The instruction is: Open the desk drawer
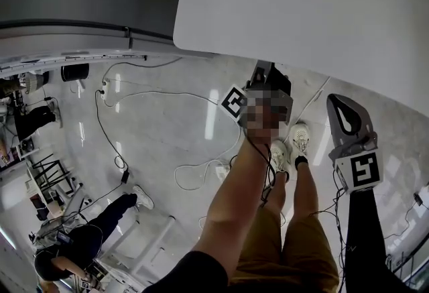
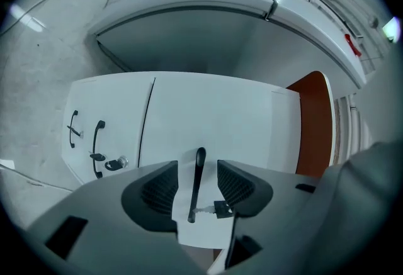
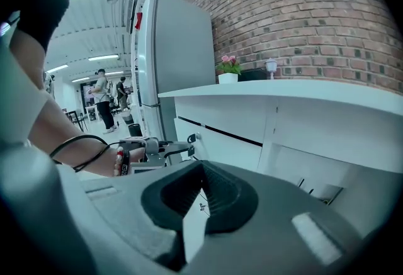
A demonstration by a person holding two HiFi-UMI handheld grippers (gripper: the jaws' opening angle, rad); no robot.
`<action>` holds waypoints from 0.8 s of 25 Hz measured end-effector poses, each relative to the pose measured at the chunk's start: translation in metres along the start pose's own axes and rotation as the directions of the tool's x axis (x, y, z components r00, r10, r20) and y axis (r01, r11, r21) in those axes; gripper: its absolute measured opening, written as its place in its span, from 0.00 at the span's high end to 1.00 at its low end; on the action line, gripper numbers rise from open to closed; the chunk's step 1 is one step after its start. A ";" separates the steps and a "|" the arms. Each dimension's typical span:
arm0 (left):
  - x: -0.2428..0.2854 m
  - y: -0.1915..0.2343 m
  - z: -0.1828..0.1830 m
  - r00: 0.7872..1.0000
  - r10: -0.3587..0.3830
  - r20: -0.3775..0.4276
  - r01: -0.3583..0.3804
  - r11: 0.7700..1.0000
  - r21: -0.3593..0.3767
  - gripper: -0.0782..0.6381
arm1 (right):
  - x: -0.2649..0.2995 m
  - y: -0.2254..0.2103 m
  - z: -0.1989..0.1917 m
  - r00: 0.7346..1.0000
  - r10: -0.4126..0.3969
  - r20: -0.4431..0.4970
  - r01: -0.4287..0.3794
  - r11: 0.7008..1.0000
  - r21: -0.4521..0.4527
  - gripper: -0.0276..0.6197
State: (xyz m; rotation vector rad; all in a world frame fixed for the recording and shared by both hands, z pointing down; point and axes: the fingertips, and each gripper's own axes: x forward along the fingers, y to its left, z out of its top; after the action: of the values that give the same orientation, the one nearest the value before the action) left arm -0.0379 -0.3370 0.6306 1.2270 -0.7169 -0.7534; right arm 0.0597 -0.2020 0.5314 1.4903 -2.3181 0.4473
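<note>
Squarely, the drawer's black handle (image 2: pixel 199 160) stood untouched between the left gripper's (image 2: pixel 196 170) parted jaws.
The head view's desktop (image 1: pixel 301 10) hid it; the right gripper (image 3: pixel 200 170) was closed, empty.

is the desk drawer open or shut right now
Shut: the drawer front sits flush with the desk, its handle untouched between the open jaws of the left gripper.

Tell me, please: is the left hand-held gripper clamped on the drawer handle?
No, the left hand-held gripper straddles the handle with gaps on both sides.
</note>
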 end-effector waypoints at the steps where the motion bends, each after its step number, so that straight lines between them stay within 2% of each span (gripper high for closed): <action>1: 0.000 0.000 0.001 1.000 -0.005 0.006 0.005 1.000 -0.002 0.62 | -0.001 0.001 -0.002 1.000 0.004 -0.013 -0.004 1.000 0.001 0.96; 4: 0.001 -0.002 0.001 0.999 -0.035 0.016 0.035 0.999 -0.013 0.64 | 0.000 0.003 -0.003 0.999 0.009 -0.035 -0.009 1.000 0.005 0.96; 7: 0.002 -0.006 0.001 0.997 -0.070 0.024 0.070 0.997 -0.022 0.67 | 0.005 0.003 0.002 1.000 0.017 0.001 -0.017 1.000 0.002 0.96; 10: 0.004 -0.009 0.003 0.993 -0.109 0.033 0.110 0.994 -0.013 0.78 | 0.011 0.003 0.005 1.000 0.027 0.011 -0.027 1.000 0.002 0.96; 11: 0.005 -0.009 0.004 0.993 -0.111 0.033 0.111 0.994 0.001 0.79 | 0.012 0.003 0.004 1.000 0.029 0.010 -0.029 1.000 0.003 0.96; 12: 0.004 -0.007 0.005 0.994 -0.105 0.032 0.105 0.994 0.019 0.85 | 0.012 0.004 0.003 0.999 0.031 0.010 -0.031 1.000 0.004 0.96; 20: 0.001 -0.005 0.006 0.998 -0.057 0.024 0.054 0.994 0.094 0.85 | 0.007 0.005 0.005 0.999 0.024 0.029 -0.025 1.000 0.018 0.96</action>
State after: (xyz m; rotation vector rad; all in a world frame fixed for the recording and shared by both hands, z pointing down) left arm -0.0429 -0.3421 0.6266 1.3283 -0.7490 -0.7908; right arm 0.0520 -0.2081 0.5303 1.4877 -2.3629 0.4575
